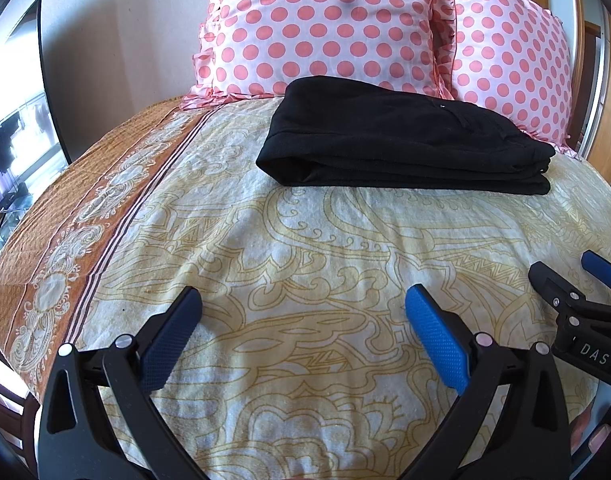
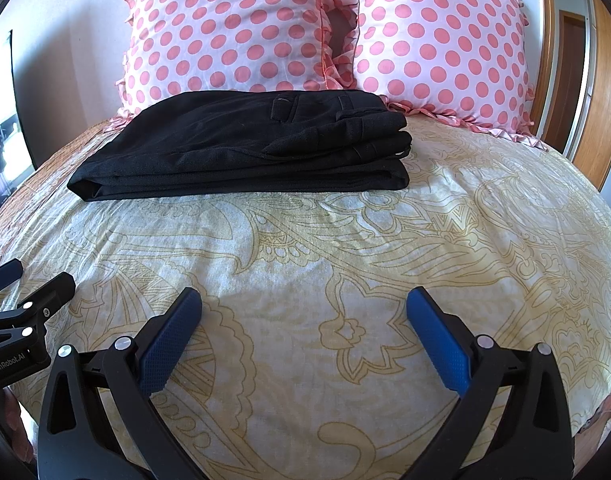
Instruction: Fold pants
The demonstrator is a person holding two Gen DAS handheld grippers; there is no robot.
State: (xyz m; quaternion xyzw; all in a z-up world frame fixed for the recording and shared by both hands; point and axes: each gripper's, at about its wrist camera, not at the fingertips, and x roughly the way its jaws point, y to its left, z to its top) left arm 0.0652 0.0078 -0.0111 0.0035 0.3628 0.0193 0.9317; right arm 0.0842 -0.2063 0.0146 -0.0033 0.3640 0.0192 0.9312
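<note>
The black pants (image 1: 401,140) lie folded in a flat stack of layers on the bed, just in front of the pillows; they also show in the right wrist view (image 2: 249,148), belt loops on top. My left gripper (image 1: 303,300) is open and empty over the bedspread, well short of the pants. My right gripper (image 2: 305,300) is open and empty too, beside the left one. The right gripper shows at the right edge of the left wrist view (image 1: 573,276), and the left gripper at the left edge of the right wrist view (image 2: 29,280).
The bed has a cream and gold patterned bedspread (image 1: 305,248) with an orange border (image 1: 65,208) on the left. Two pink polka-dot pillows (image 2: 233,28) (image 2: 437,40) stand against the wall behind the pants. A wooden door frame (image 2: 565,80) is at the right.
</note>
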